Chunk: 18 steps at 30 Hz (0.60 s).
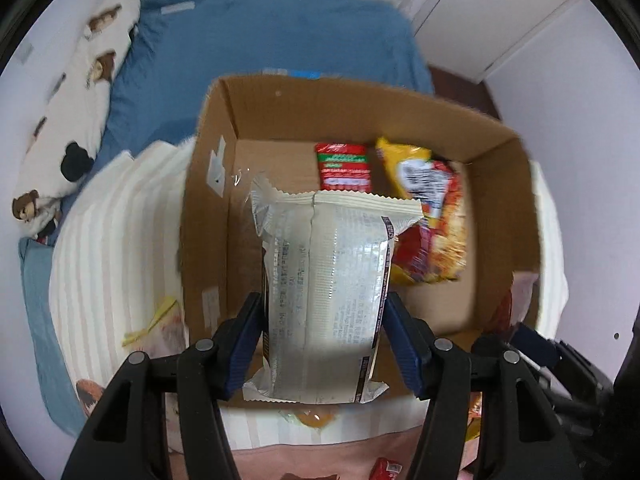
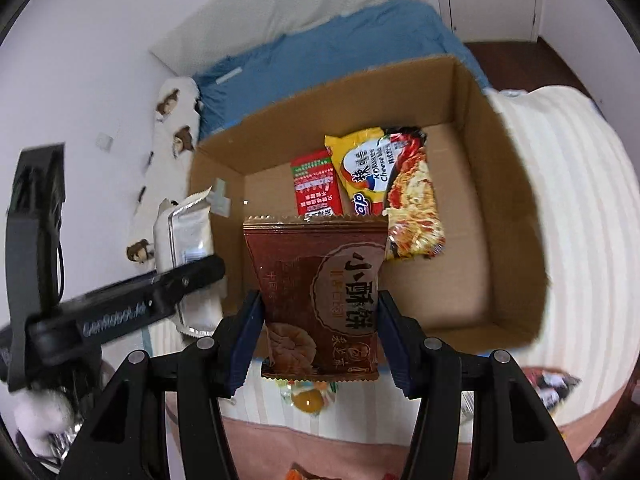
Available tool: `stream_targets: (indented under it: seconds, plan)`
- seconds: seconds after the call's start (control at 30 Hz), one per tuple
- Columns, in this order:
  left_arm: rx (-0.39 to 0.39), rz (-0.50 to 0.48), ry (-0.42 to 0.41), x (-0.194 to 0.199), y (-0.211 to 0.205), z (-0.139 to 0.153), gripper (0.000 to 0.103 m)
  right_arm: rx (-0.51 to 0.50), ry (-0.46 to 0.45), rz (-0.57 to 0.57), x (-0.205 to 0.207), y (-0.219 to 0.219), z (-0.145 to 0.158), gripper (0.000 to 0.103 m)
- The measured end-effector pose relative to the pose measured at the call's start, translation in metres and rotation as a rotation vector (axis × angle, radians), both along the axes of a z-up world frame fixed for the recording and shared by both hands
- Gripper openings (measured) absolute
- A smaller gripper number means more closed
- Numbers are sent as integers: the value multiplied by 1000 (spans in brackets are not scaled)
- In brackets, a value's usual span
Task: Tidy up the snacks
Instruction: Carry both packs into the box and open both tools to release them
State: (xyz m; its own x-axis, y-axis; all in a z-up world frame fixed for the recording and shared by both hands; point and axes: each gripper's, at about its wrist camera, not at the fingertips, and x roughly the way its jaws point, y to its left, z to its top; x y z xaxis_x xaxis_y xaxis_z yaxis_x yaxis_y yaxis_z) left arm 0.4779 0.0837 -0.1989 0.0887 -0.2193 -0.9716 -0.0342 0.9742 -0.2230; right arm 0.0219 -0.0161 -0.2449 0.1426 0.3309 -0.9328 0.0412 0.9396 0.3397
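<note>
My left gripper (image 1: 324,320) is shut on a silver-white snack packet (image 1: 324,288) and holds it above the near left part of an open cardboard box (image 1: 304,104). My right gripper (image 2: 320,320) is shut on a brown pastry packet (image 2: 320,300) above the box's near edge (image 2: 500,332). Inside the box lie a red sachet (image 1: 344,168) and a yellow noodle pack (image 1: 428,208); both show in the right wrist view, the sachet (image 2: 316,188) and the noodle pack (image 2: 396,192). The left gripper with its silver packet (image 2: 184,236) shows at left in the right wrist view.
The box sits on a bed with a striped cream blanket (image 1: 112,240) and blue sheet (image 1: 280,40). A bear-print pillow (image 1: 76,112) lies along the left wall. More snack packets lie on the blanket near me (image 2: 308,400) and at right (image 2: 552,388).
</note>
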Motion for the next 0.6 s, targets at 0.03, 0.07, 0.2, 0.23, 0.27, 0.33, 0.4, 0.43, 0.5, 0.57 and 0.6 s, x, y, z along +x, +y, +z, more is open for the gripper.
stream_targets:
  seconds: [0.03, 0.07, 0.2, 0.23, 0.27, 0.33, 0.4, 0.43, 0.5, 0.57, 0.6]
  plan:
    - [6, 9, 22, 8, 2, -6, 58, -1, 28, 9, 8, 4, -10, 59]
    - [12, 12, 45, 15, 3, -15, 58, -4, 45, 12, 14, 8, -18, 59]
    - [49, -19, 124, 35, -3, -45, 58, -3, 124, 32, 27, 19, -51, 59]
    - [59, -29, 137, 37, -5, -49, 59, -4, 140, 35, 28, 21, -57, 59]
    - [71, -44, 150, 39, -8, -54, 59, -14, 157, 42, 30, 24, -64, 59]
    - [84, -70, 189, 40, -13, -66, 60, -32, 174, 56, 31, 28, -73, 59]
    - [83, -68, 211, 37, -14, -73, 59, -47, 189, 70, 31, 30, -79, 59]
    - [79, -70, 217, 36, -15, -76, 59, -50, 202, 79, 31, 31, -83, 59]
    - [73, -79, 237, 32, -15, -82, 59, -60, 217, 92, 31, 32, -88, 59]
    - [66, -74, 252, 30, -14, -85, 59, -72, 252, 121, 31, 35, -95, 59]
    - [53, -65, 263, 29, -12, -86, 59, -77, 274, 123, 31, 34, -98, 61]
